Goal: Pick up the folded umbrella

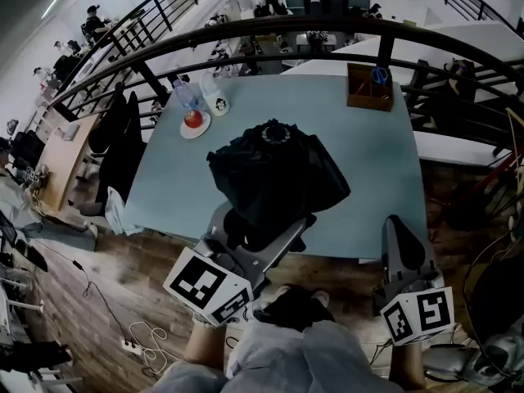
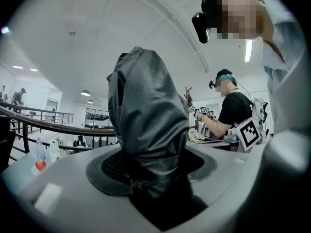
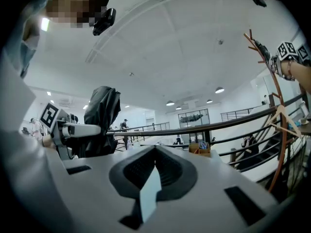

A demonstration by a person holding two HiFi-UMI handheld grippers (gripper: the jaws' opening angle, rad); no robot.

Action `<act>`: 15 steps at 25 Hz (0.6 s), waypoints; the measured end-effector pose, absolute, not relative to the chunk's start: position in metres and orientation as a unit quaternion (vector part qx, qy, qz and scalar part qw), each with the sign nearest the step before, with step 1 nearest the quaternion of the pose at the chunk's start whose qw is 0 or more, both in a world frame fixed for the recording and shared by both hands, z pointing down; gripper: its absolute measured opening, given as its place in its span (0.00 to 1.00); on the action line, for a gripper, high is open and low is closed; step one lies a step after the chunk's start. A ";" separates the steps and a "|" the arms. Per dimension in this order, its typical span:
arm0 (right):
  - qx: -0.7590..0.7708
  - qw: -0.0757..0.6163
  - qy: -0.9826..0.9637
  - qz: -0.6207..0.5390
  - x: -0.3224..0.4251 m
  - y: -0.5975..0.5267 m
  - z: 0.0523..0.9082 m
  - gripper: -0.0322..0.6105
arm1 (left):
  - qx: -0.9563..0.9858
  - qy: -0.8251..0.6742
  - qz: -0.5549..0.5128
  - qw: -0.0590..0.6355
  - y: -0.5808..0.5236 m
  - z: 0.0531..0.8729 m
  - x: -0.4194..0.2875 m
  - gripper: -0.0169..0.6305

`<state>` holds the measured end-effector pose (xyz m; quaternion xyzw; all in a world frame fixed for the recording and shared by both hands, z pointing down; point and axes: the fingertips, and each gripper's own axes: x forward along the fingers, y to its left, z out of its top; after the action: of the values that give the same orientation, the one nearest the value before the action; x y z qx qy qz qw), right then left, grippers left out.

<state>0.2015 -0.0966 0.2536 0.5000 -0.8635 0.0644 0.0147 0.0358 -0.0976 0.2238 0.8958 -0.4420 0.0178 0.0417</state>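
The folded black umbrella (image 1: 274,174) is held up above the near edge of the pale blue table (image 1: 360,146), its top end pointing up toward the head camera. My left gripper (image 1: 264,234) is shut on its lower part. In the left gripper view the umbrella (image 2: 146,115) rises out of the left gripper (image 2: 150,166), its shiny fabric filling the middle. My right gripper (image 1: 399,229) hangs at the table's near right edge, shut and empty. In the right gripper view the right gripper (image 3: 155,152) has its pads together, with the umbrella (image 3: 102,115) off to the left.
A wooden box (image 1: 368,88) stands at the table's far right. A water bottle (image 1: 187,95), a white cup (image 1: 217,102) and a plate with a red thing (image 1: 194,121) sit at the far left. A black railing (image 1: 286,35) runs behind; a dark jacket (image 1: 123,137) hangs at the left.
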 end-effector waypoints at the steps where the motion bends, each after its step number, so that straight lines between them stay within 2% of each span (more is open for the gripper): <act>1: 0.501 0.013 -0.863 0.064 0.203 -0.099 0.254 0.05 | 0.897 -0.439 0.014 0.040 -0.098 0.223 0.038 0.47; 9: 0.502 0.000 -0.863 0.051 0.193 -0.110 0.254 0.05 | 0.907 -0.420 -0.004 0.030 -0.107 0.227 0.036 0.47; 15: 0.510 -0.011 -0.859 0.032 0.169 -0.121 0.228 0.05 | 0.909 -0.417 -0.011 0.020 -0.123 0.211 0.009 0.47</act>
<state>0.1695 -0.1209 0.2280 0.5100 -0.8595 0.0323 -0.0114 0.0088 -0.1232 0.2109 0.9088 -0.4165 -0.0109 0.0199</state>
